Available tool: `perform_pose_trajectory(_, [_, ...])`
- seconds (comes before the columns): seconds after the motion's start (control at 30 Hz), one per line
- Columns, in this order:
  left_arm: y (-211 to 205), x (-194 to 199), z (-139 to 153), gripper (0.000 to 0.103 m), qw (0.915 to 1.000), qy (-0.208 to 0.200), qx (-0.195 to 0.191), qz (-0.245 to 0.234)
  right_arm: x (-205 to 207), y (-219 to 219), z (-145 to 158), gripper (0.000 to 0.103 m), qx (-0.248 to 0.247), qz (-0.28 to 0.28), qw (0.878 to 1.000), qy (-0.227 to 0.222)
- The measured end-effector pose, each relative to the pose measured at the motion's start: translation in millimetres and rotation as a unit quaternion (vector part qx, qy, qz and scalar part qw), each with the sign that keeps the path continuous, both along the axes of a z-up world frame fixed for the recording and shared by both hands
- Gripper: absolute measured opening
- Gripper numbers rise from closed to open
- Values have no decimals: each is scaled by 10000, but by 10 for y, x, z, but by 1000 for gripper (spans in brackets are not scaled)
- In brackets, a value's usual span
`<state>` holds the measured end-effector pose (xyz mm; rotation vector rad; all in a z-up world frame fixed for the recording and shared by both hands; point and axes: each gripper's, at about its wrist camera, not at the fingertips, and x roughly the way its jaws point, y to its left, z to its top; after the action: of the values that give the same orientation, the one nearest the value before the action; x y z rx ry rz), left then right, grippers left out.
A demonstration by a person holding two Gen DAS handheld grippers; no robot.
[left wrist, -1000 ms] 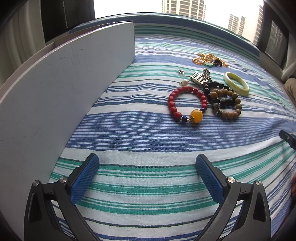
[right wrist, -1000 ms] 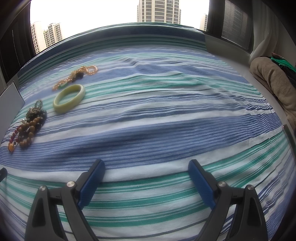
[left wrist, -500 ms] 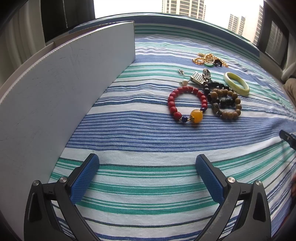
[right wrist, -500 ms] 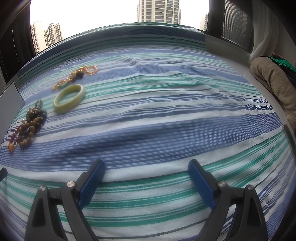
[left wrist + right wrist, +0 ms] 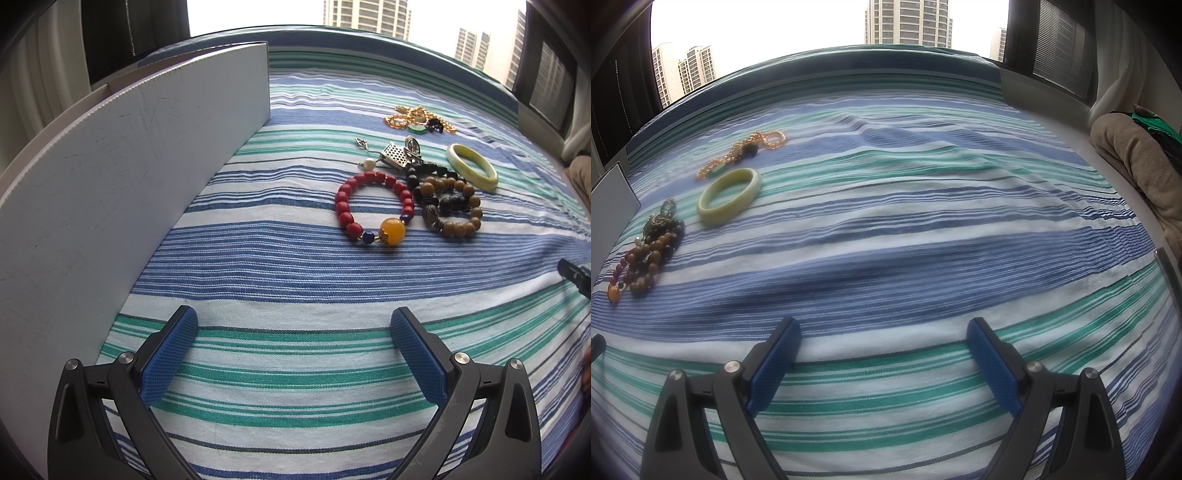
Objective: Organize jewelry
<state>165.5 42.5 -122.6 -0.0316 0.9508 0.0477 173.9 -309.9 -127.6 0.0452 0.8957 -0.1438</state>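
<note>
On the striped cloth lie a red bead bracelet (image 5: 345,201) with an amber bead, a brown wooden bead bracelet (image 5: 467,206), a dark bead bracelet (image 5: 428,170), a silver pendant (image 5: 396,157), a pale green bangle (image 5: 472,166) and a gold chain (image 5: 417,116). My left gripper (image 5: 293,350) is open and empty, well short of the red bracelet. My right gripper (image 5: 882,354) is open and empty, right of the jewelry; its view shows the bangle (image 5: 729,195), the gold chain (image 5: 746,149) and the bead bracelets (image 5: 646,258) at far left.
A white box (image 5: 110,166) with a tall wall stands along the left, beside my left gripper. A beige folded cloth (image 5: 1137,162) lies at the far right edge. The right gripper's tip (image 5: 576,277) shows at the right edge of the left view.
</note>
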Motion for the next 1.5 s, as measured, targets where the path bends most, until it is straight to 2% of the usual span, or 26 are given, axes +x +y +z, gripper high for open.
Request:
perform_pose_trajectory(0.97, [8, 6, -5, 103, 10000, 10, 0, 7, 1, -9, -1, 93, 2, 0, 10000, -2])
perform_pose_trajectory(1.07, [6, -7, 0, 103, 9999, 77, 37, -63, -1, -8, 1, 93, 6, 0, 10000, -3])
perform_pose_trajectory(1.2, [34, -70, 77, 102, 9991, 404, 44, -109, -2, -8, 1, 93, 9, 0, 10000, -4])
perform_pose_trajectory(1.27, [25, -123, 235, 102, 9993, 291, -38, -246, -2, -8, 1, 93, 10, 0, 10000, -5])
perform_pose_trajectory(1.4, [-134, -61, 623, 102, 9977, 17, 36, -681, -3, -8, 2, 93, 12, 0, 10000, -5])
perform_pose_trajectory(1.5, [-365, 117, 720, 102, 9906, -74, 208, -1349, -2, -8, 3, 93, 14, 0, 10000, -6])
